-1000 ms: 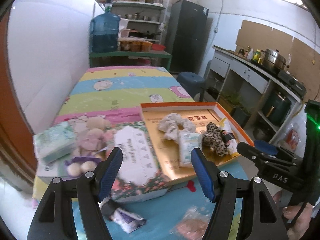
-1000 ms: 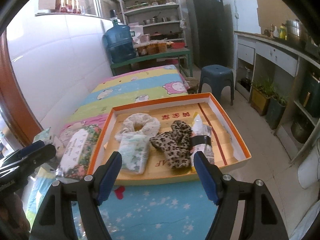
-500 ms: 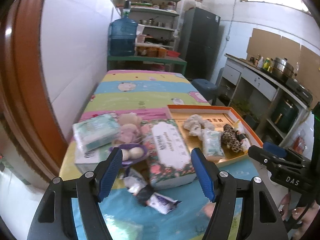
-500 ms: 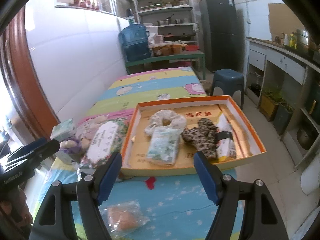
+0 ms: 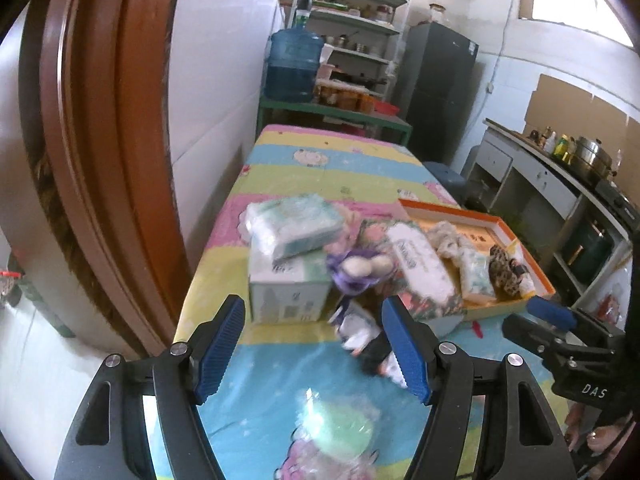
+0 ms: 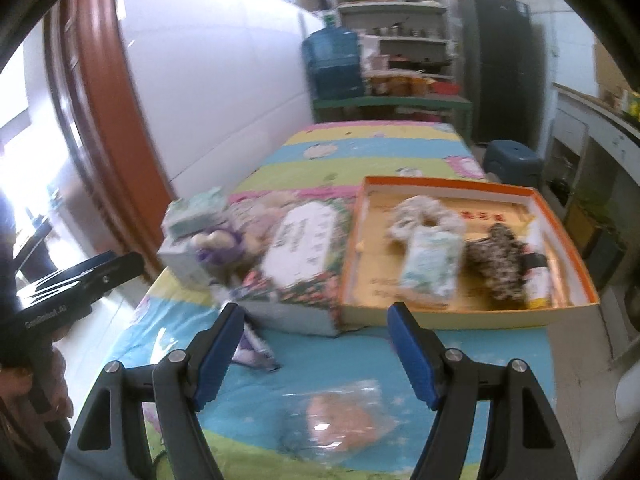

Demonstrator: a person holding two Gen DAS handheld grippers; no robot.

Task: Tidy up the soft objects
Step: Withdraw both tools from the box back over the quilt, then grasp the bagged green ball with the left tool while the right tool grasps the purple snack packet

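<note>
Both grippers hang above the near end of the desk [image 6: 400,140] with nothing between their fingers; the left gripper [image 5: 312,352] stands wide open over a crumpled dark-and-white packet [image 5: 366,340], and the right gripper [image 6: 316,354] stands equally open over a clear bag with something orange inside [image 6: 340,420].

The likeliest trouble, as I judge it: the clear bags are slippery and slack, so a pinch on loose film alone could let the contents slide out or the bag sag and drop; the green bagged item [image 5: 340,428] at the near edge could be nudged off the desk. The pile toward the left edge looks unsteady; a wrapped tissue pack [image 5: 292,224] lies tilted on a white box [image 5: 286,288], with a purple plush toy [image 5: 360,272] leaning beside it, so a careless reach might topple the pack. The floral box [image 6: 300,252] sits touching the tray and could be shoved against it.

The orange-rimmed tray [image 6: 576,248], toward the right edge, already holds a cream scrunchie [image 6: 424,212], a small tissue packet [image 6: 430,264], a leopard-print piece [image 6: 496,264] and a small tube-like item [image 6: 536,276] along its right wall; its far half and left strip are still bare.
</note>
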